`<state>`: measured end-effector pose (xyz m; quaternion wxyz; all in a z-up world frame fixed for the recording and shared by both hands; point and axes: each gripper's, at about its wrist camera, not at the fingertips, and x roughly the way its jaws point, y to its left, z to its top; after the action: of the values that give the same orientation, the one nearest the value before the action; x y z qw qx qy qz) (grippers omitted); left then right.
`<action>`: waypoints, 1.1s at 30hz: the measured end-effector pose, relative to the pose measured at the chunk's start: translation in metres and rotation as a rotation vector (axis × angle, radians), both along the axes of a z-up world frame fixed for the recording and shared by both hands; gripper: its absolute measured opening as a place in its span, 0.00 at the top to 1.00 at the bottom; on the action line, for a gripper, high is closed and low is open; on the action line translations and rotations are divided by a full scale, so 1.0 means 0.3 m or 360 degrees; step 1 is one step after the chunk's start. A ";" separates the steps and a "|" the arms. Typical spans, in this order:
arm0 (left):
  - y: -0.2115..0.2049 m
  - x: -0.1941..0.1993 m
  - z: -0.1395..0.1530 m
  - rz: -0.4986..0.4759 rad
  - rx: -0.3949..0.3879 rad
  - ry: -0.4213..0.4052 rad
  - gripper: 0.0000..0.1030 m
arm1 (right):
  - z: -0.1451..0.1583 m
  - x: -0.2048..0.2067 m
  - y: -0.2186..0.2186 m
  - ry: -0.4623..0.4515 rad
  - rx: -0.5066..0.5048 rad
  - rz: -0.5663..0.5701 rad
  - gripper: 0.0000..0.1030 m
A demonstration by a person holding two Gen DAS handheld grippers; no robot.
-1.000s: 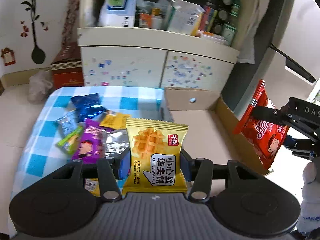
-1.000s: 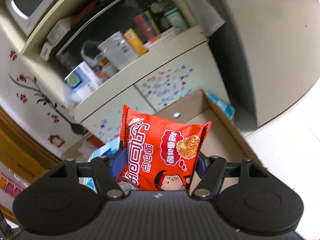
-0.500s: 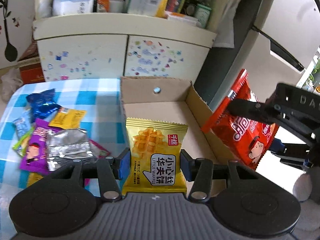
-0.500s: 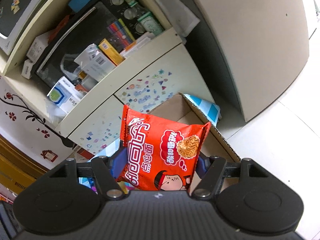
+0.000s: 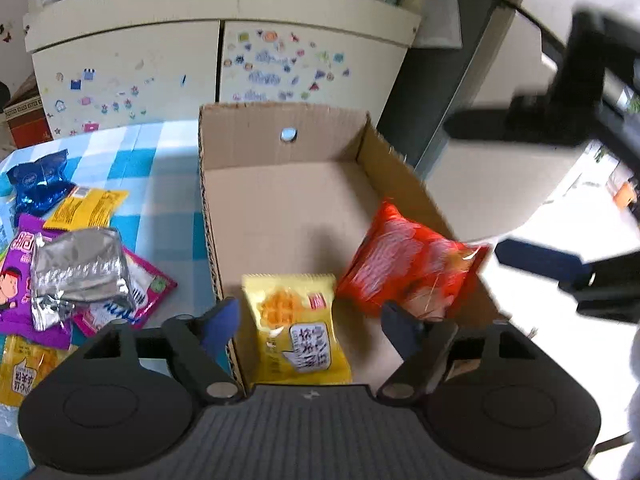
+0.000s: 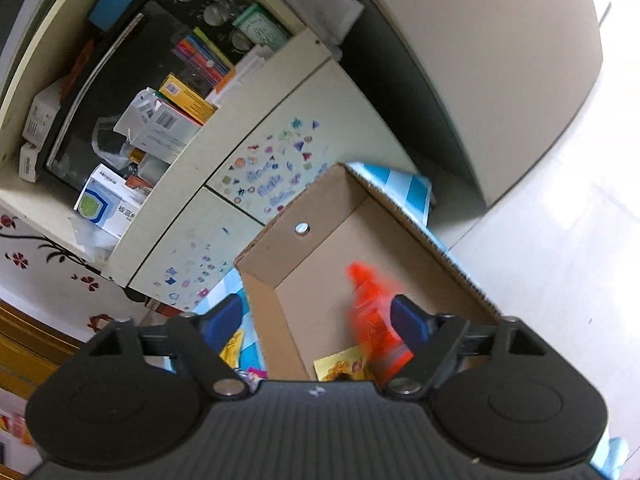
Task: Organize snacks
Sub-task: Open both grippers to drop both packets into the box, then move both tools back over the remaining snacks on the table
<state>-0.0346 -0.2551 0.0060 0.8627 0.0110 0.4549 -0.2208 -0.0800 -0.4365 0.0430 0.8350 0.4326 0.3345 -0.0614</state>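
An open cardboard box (image 5: 280, 152) stands on the blue checked tablecloth (image 5: 160, 184). A yellow waffle packet (image 5: 296, 328) lies inside its near end, between my left gripper's (image 5: 310, 320) open fingers and free of them. A red noodle snack packet (image 5: 408, 268) is blurred, dropping into the box's right side. In the right wrist view my right gripper (image 6: 316, 320) is open above the box (image 6: 320, 248), with the red packet (image 6: 376, 320) blurred just below its right finger and the yellow packet (image 6: 344, 368) under it.
Several loose snack packets lie left of the box: a silver one (image 5: 80, 272), a purple one (image 5: 16, 280), a yellow one (image 5: 84, 208), a blue one (image 5: 36, 184). A stickered cream cabinet (image 5: 216, 64) stands behind. The right gripper's black body (image 5: 580, 120) hangs right of the box.
Both grippers have opened over the box. The yellow waffle packet has dropped into it and the red packet is falling in. The left gripper moved right, toward the box.
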 end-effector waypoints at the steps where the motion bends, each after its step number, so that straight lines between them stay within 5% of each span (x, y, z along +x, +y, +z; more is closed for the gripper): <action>1: -0.001 -0.004 -0.005 -0.0023 0.0003 0.0009 0.21 | -0.002 0.001 -0.002 0.0004 0.0014 -0.0002 0.20; 8: -0.006 -0.049 -0.035 -0.0055 0.0102 0.0089 0.21 | 0.001 0.003 0.003 0.0017 -0.0022 -0.0001 0.17; 22: 0.052 -0.089 -0.024 0.0003 0.0092 0.0120 0.20 | 0.006 0.018 0.022 0.0030 -0.0082 0.0037 0.17; 26: 0.059 -0.090 0.000 -0.0017 0.0048 0.0143 0.12 | 0.009 0.027 0.040 0.0018 -0.0109 0.0080 0.15; 33: 0.078 -0.154 0.100 -0.0018 0.0124 -0.0087 0.00 | 0.025 0.039 0.069 -0.0002 -0.0222 0.0106 0.08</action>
<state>-0.0809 -0.2315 0.0361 0.8724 0.0534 0.4393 -0.2074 -0.0682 -0.4157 0.0506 0.8649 0.3621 0.3431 -0.0564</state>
